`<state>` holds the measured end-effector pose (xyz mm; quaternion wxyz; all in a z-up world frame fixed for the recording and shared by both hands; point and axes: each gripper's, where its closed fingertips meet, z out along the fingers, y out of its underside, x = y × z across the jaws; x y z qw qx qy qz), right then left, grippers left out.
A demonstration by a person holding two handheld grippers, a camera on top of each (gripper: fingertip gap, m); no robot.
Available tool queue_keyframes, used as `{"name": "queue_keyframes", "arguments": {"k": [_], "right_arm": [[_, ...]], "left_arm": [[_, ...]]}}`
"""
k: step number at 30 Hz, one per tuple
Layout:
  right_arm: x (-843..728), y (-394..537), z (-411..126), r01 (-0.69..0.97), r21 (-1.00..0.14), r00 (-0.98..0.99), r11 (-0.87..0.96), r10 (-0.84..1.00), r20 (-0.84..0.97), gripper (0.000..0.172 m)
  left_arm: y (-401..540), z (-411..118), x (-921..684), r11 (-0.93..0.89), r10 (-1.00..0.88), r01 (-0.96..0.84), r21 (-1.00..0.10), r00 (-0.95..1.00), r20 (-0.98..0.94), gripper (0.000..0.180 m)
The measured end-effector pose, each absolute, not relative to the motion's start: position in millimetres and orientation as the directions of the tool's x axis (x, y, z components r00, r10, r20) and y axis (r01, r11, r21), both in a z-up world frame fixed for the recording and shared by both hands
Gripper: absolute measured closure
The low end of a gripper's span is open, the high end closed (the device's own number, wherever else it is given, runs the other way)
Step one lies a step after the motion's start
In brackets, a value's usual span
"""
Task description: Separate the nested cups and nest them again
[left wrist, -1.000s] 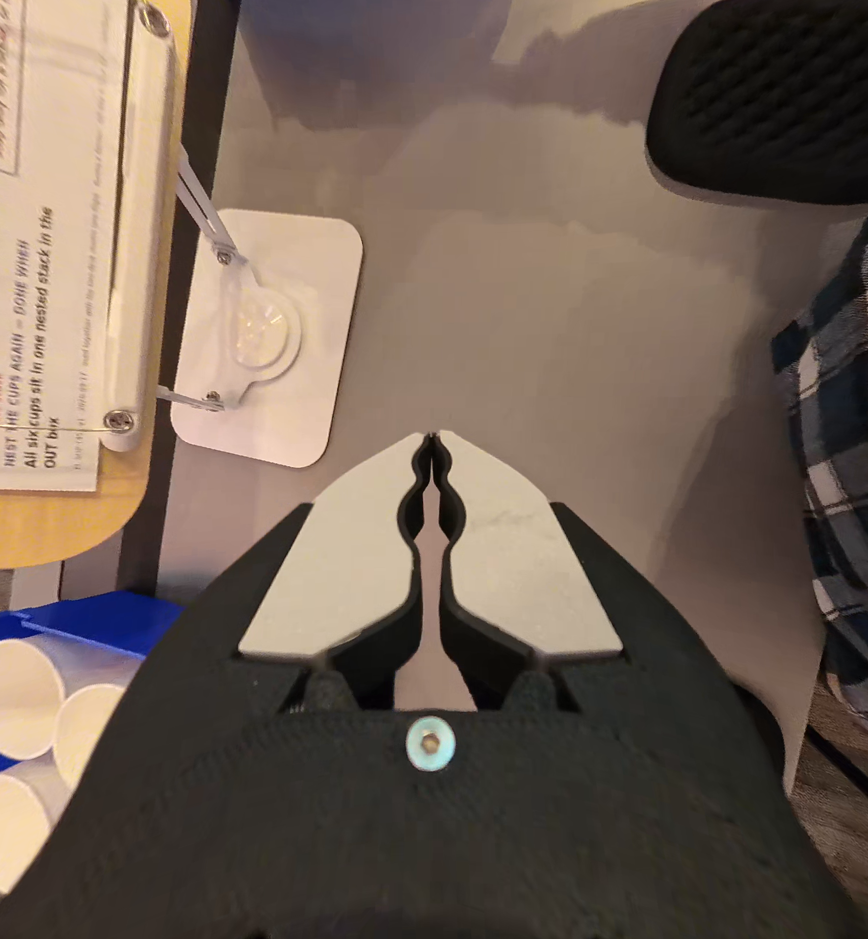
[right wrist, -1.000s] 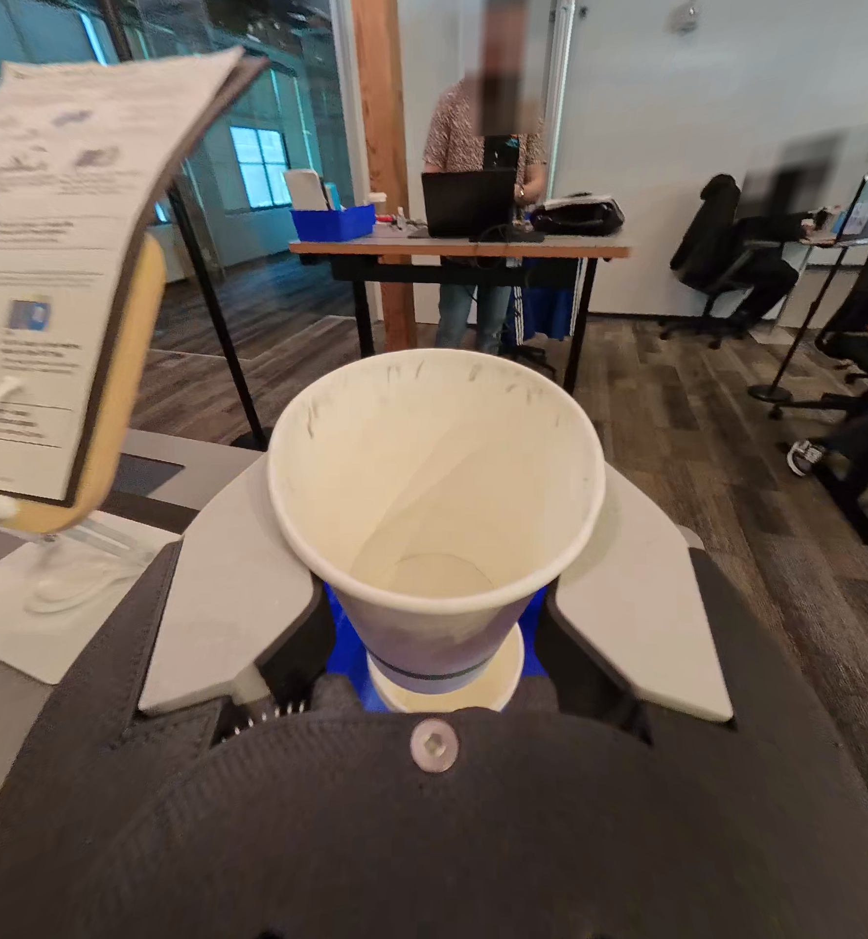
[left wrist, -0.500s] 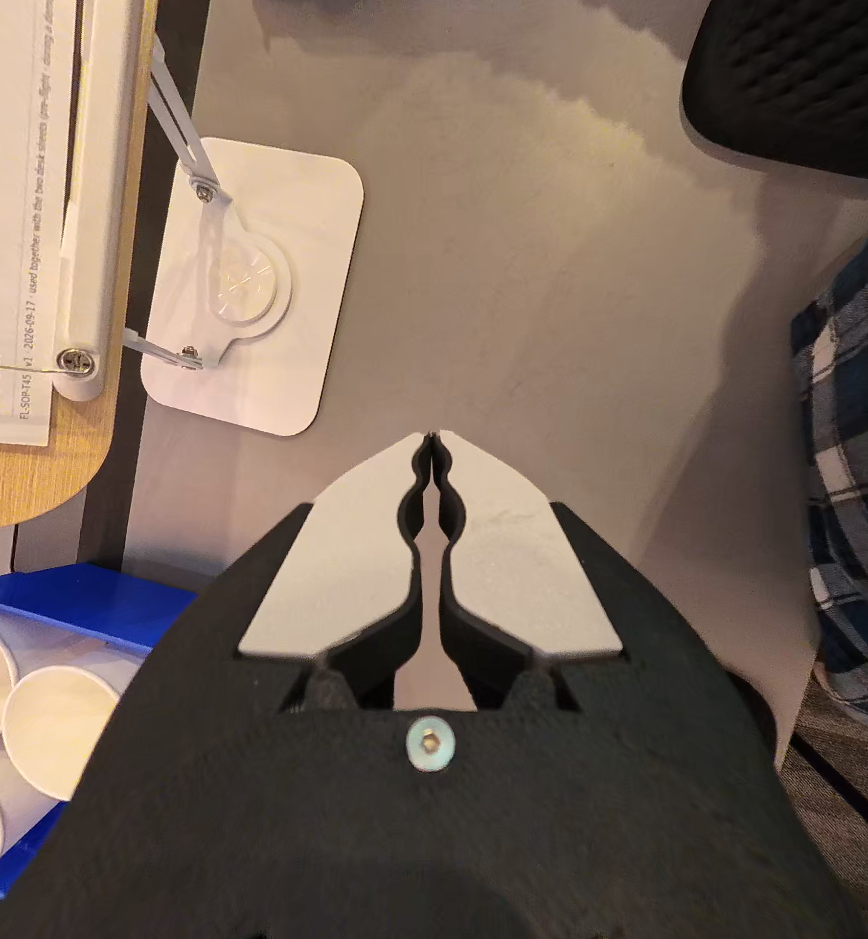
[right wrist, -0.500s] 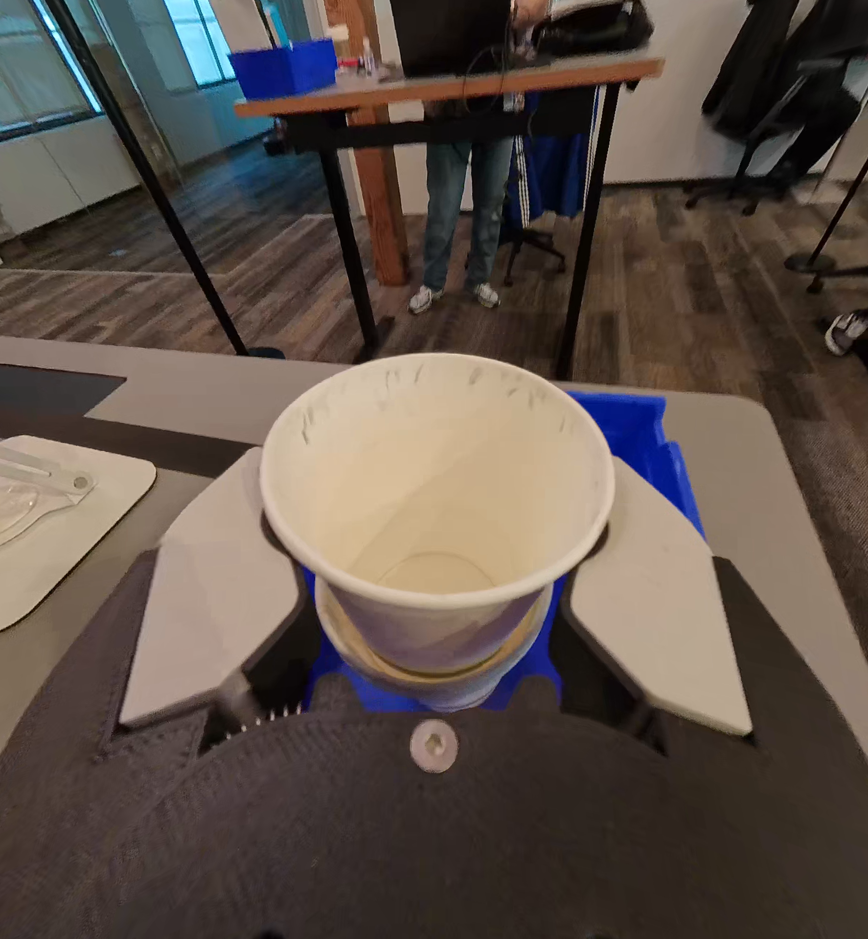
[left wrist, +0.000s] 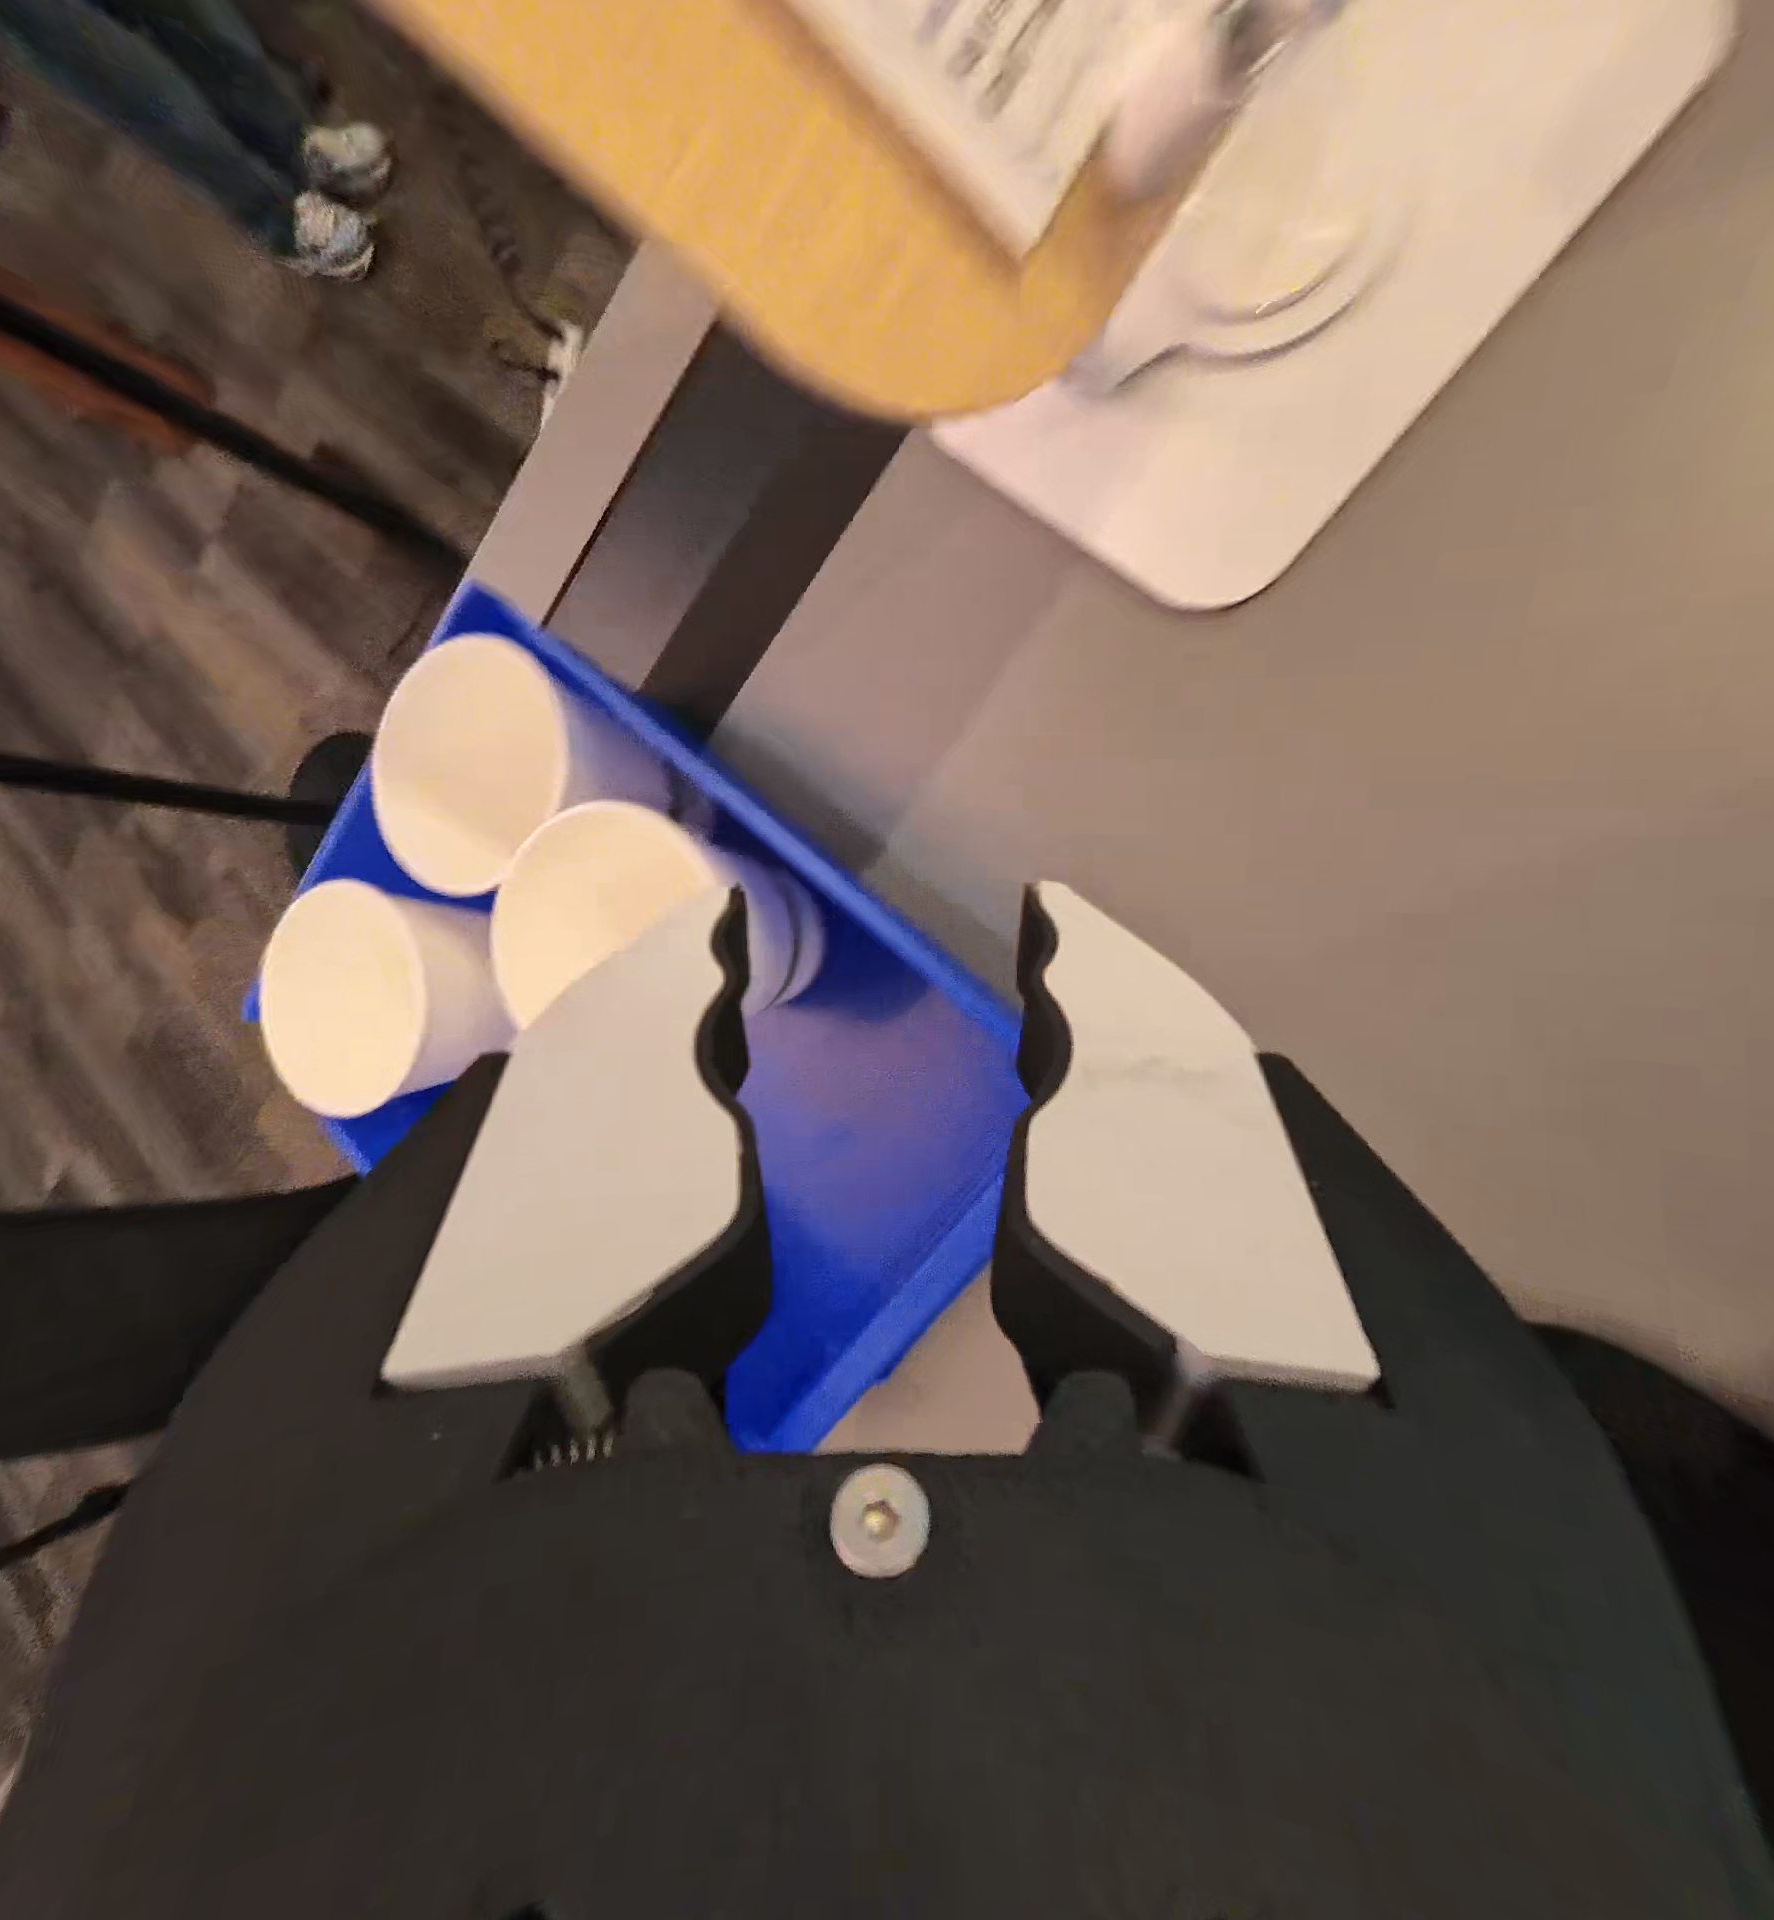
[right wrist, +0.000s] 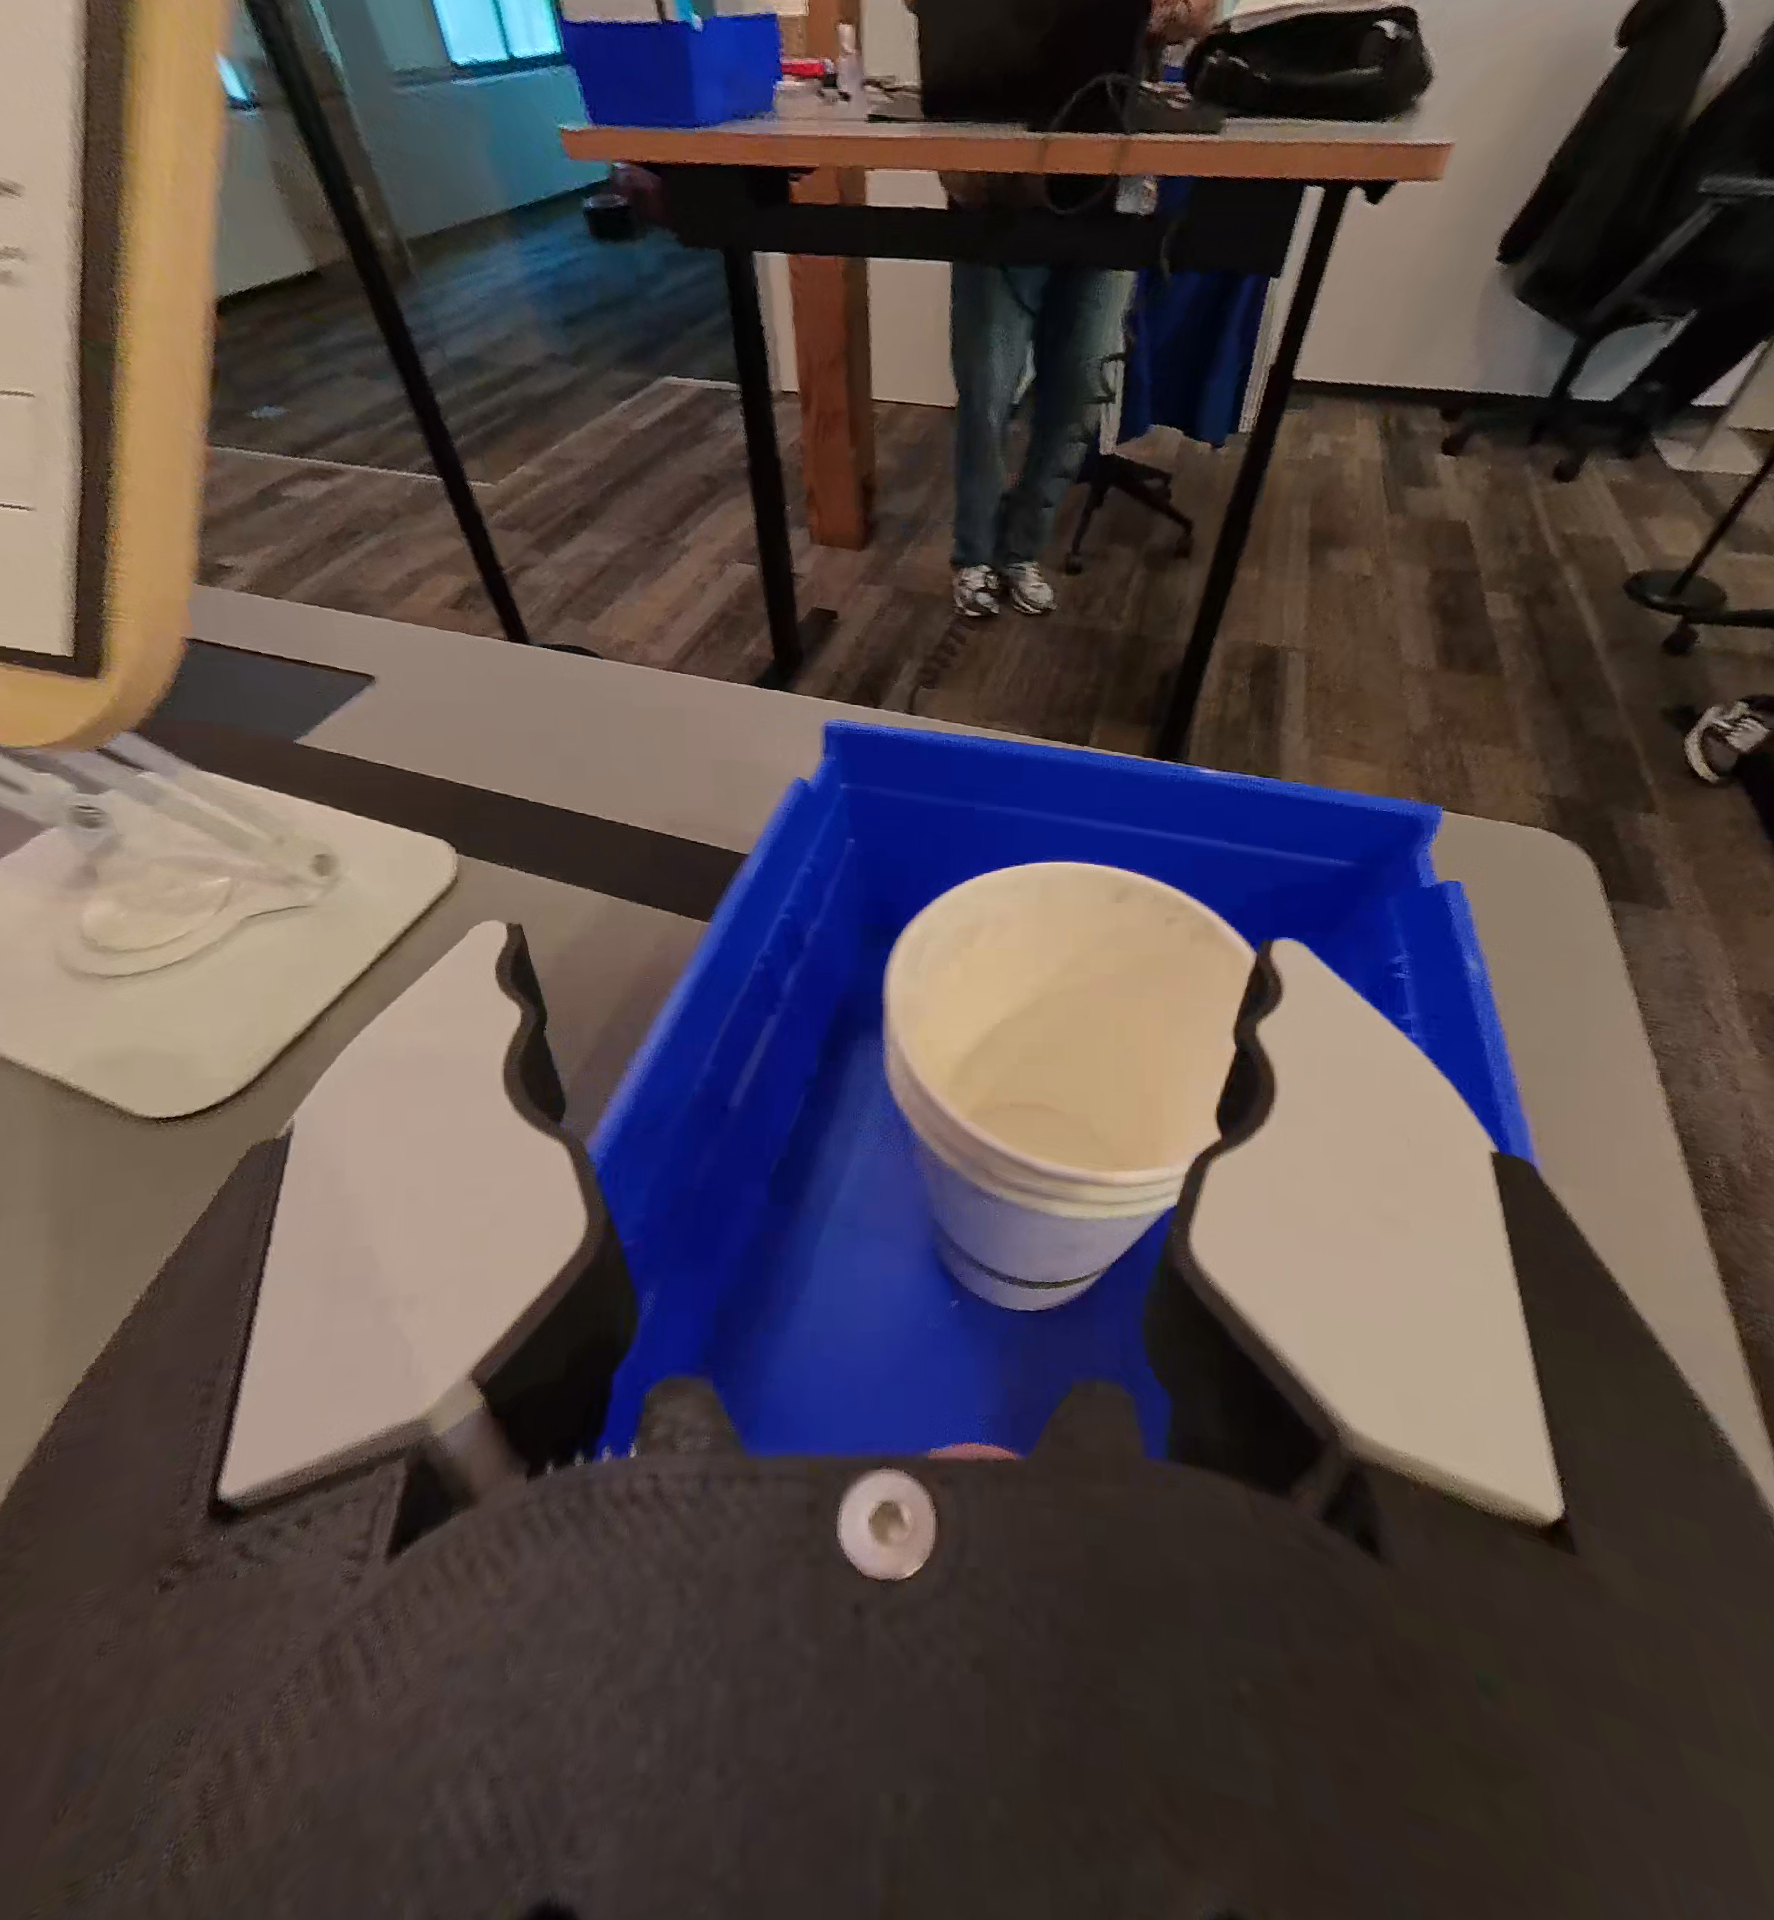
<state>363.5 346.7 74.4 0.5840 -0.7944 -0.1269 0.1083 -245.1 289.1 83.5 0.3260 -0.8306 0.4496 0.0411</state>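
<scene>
Right jaws: I hold my right gripper [right wrist: 888, 956] wide, gripping nothing.
Nested cups [right wrist: 1054, 1081]: upright in blue bin [right wrist: 1122, 800], at 1 o'clock between my fingers.
Left jaws: my left gripper [left wrist: 881, 914] partly open, bare.
Loose cups [left wrist: 467, 764]: at 10 o'clock, in second blue bin [left wrist: 862, 1174].

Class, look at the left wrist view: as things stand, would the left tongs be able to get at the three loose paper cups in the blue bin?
Probably yes: the left tongs are open, hold nothing, and nothing blocks the three paper cups in the blue bin.
</scene>
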Motion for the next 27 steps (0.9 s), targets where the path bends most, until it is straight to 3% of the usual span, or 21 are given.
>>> {"name": "queue_keyframes", "arguments": {"k": [5, 11, 16, 22, 27], "right_arm": [[341.3, 328.3, 75.9, 0.082, -0.953, 0.925, -0.292, 0.379, -0.037, 0.048], [326.3, 316.4, 77.2, 0.105, -0.950, 0.914, -0.294, 0.406, -0.024, 0.049], [322.0, 311.9, 78.9, 0.118, -0.948, 0.910, -0.296, 0.415, -0.016, 0.050], [310.3, 309.9, 96.9, 0.141, -0.957, 0.896, -0.254, 0.443, 0.014, 0.053], [250.5, 295.1, 135.5, 0.207, -0.965, 0.800, -0.161, 0.596, 0.072, 0.053]], "left_arm": [[321.6, 46.0, -297.4, -0.403, -0.726, -0.860, -0.312, 0.508, -0.463, 0.126], [337.3, -1.1, -313.5, -0.396, -0.794, -0.891, -0.221, 0.454, -0.405, 0.153], [340.0, -16.4, -317.5, -0.386, -0.814, -0.905, -0.182, 0.426, -0.395, 0.175], [326.2, -9.6, -316.1, -0.360, -0.831, -0.915, -0.182, 0.403, -0.384, 0.178], [281.2, 42.2, -298.8, -0.316, -0.866, -0.924, -0.214, 0.373, -0.332, 0.178]]}}
